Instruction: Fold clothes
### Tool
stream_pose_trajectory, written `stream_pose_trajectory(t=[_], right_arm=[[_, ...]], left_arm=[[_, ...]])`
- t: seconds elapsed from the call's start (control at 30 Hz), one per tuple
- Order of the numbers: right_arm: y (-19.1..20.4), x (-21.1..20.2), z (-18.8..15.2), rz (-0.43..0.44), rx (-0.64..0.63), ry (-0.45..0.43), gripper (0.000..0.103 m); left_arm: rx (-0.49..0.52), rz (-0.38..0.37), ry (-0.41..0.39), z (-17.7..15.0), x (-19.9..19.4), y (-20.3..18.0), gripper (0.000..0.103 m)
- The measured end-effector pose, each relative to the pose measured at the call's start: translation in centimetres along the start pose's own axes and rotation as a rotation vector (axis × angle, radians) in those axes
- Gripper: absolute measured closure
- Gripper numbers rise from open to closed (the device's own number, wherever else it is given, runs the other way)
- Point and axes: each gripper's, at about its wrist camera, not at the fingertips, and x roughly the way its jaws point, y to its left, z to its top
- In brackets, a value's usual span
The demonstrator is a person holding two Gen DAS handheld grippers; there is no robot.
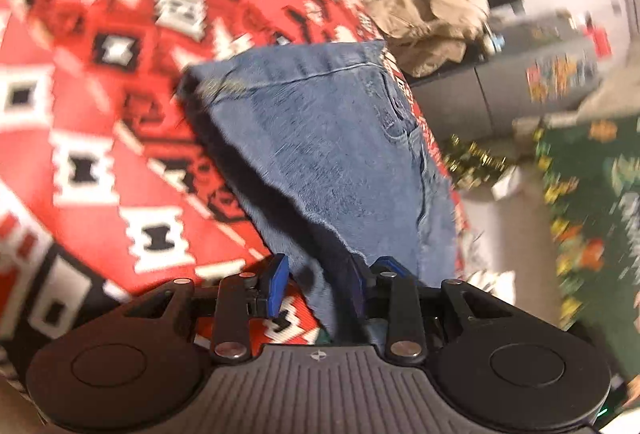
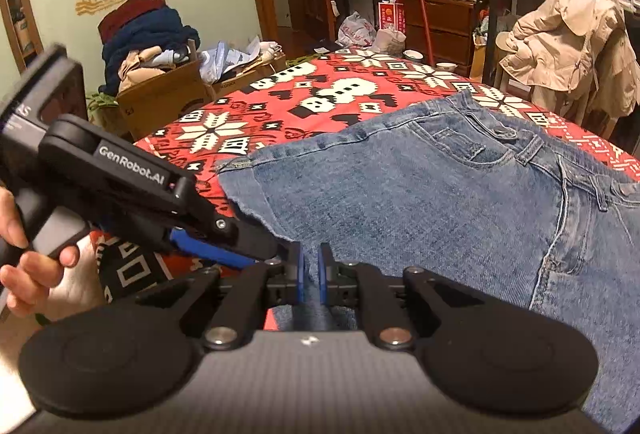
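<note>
Jeans: blue jeans (image 2: 420, 202) are spread on a table that is covered by a red cloth (image 2: 340, 90) with white and black shapes. The waist and button are seen at the far right in the right wrist view. One cut edge is lifted off the cloth at the near side.

Left gripper: the left gripper (image 1: 318, 284) is seen with its blue fingers (image 1: 278, 284) set apart, and a fold of the jeans (image 1: 320, 154) is hung between them. Whether the denim is pinched cannot be told, because the picture is blurred. In the right wrist view this gripper (image 2: 256, 248) is held by a hand (image 2: 24, 258) at the left.

Right gripper: the right gripper (image 2: 311, 276) is closed to a narrow gap, and the near edge of the jeans is held between its blue fingers.

Around the table: a tan coat (image 2: 568, 34) is hung over a chair past the table. A cardboard box (image 2: 160, 98) of clothes is seen by the wall.
</note>
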Motion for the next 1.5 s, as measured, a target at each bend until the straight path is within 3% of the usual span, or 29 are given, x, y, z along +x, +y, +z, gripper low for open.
stream_pose_trajectory(t=[0.5,0.7,1.0,1.27,1.5], right_arm=[[-1.5,-0.5,0.2,0.023,0.106,-0.017,0.096],[-1.7,-1.0,-0.4,0.026,0.127,-0.008,0.095],[-2.3,-2.2,-1.1,0.004,0.144,-0.012,0.095],[-3.2,-3.4,-1.4,-0.035,0.151,-0.009,0.095],[-2.1,-3.3,-2.1,0.016,0.113,0.003,0.095]], left_arm=[[-0.033,-0.015,-0.015,-0.8,0.5,-0.3,0.077],[0.02,-0.004,-0.03,-1.3,1.1,-0.7,0.097],[0.075,0.014,-0.056,-1.7,1.9,-1.4,0.097],[0.158,0.099,-0.085,-2.3,0.5,-2.8,0.101],[0.159,0.105,-0.056,-2.2,0.7,-2.0,0.101]])
